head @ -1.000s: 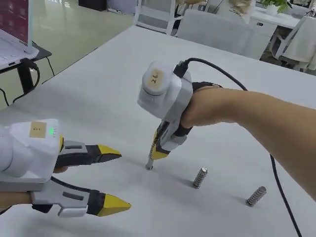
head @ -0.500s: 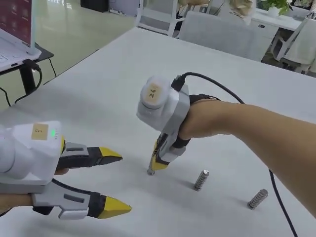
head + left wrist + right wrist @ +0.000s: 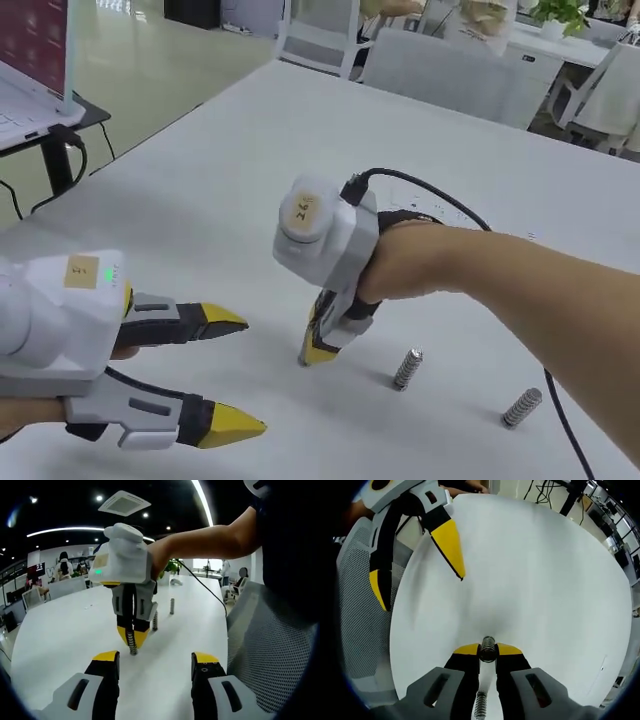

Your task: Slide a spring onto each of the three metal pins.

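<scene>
My right gripper (image 3: 318, 350) points straight down at the white table (image 3: 230, 170), shut on an upright spring (image 3: 132, 642) whose lower end touches the tabletop. In the right gripper view the spring (image 3: 488, 649) sits pinched between the yellow tips of my right gripper (image 3: 488, 651). Two more springs stand upright to its right, one close by (image 3: 406, 368) and one farther off (image 3: 521, 407). My left gripper (image 3: 250, 375) hovers at the lower left, open, with nothing between its jaws, aimed at the right gripper (image 3: 131, 630). Whatever pin is inside the held spring is hidden.
A black cable (image 3: 440, 195) runs from the right gripper across the table. A laptop (image 3: 30, 60) stands on a side table at the far left. Chairs (image 3: 440, 65) line the table's far edge.
My right gripper has sunk toward the table, so the spring end that stuck out below its tips is now nearly covered. The left gripper has stayed put.
</scene>
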